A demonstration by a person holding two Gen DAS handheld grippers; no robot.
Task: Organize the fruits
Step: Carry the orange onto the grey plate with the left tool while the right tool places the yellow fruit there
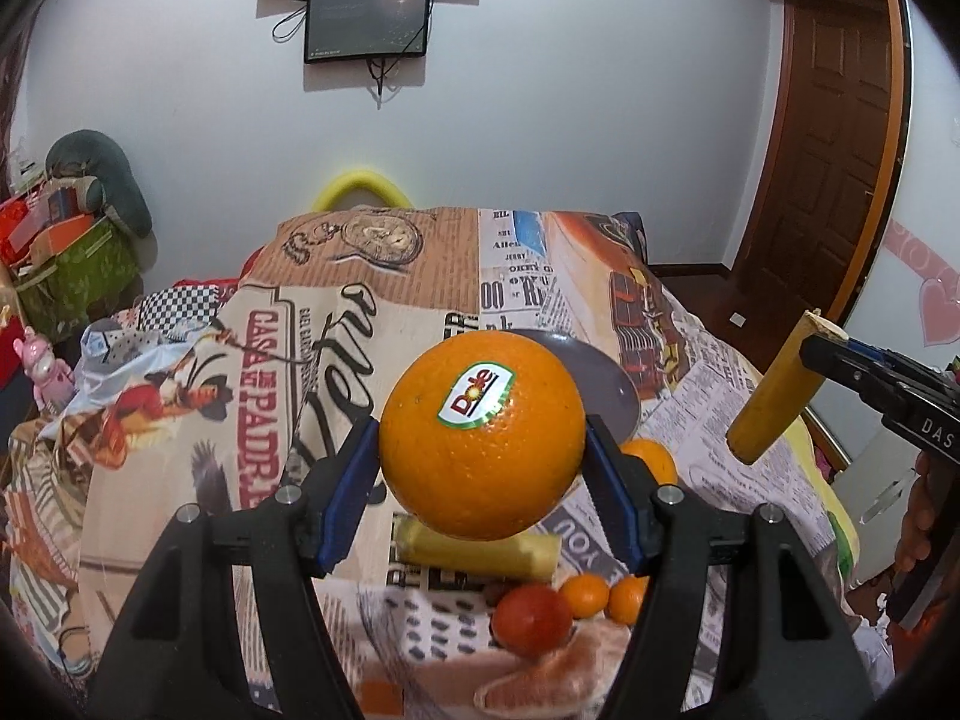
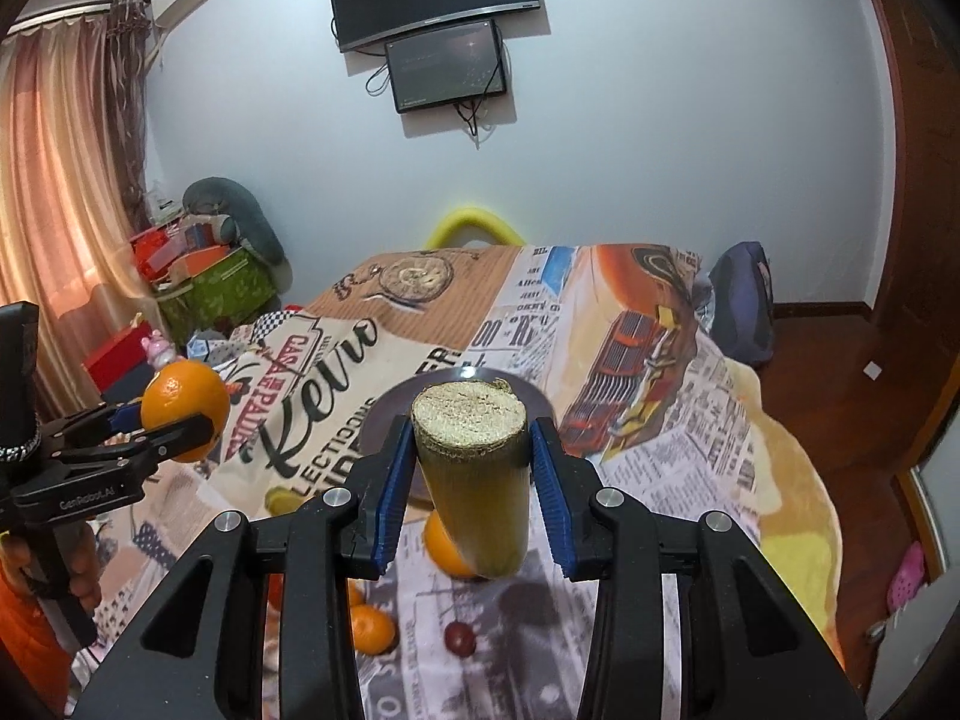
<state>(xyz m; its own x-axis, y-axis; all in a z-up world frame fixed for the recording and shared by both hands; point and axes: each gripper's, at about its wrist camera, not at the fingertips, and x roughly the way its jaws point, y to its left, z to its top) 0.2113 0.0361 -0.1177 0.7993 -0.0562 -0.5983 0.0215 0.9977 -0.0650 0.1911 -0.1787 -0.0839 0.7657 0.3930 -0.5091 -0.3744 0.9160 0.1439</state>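
Note:
My left gripper (image 1: 483, 441) is shut on a large orange (image 1: 482, 435) with a Dole sticker, held above the table; it also shows in the right wrist view (image 2: 186, 402). My right gripper (image 2: 471, 462) is shut on a yellow-green sugarcane piece (image 2: 477, 480), cut end up, also seen in the left wrist view (image 1: 774, 390). A grey plate (image 1: 591, 375) lies on the patterned cloth beyond both grippers, also in the right wrist view (image 2: 384, 414). On the cloth lie another sugarcane piece (image 1: 480, 552), a second orange (image 1: 651, 459), small tangerines (image 1: 585, 594) and a red tomato (image 1: 531, 618).
The table has a printed newspaper-style cloth (image 2: 660, 396). A green box (image 2: 216, 288) of clutter stands at far left, a dark backpack (image 2: 744, 306) at right. Monitors (image 2: 444, 66) hang on the wall. A wooden door (image 1: 834, 138) is at right.

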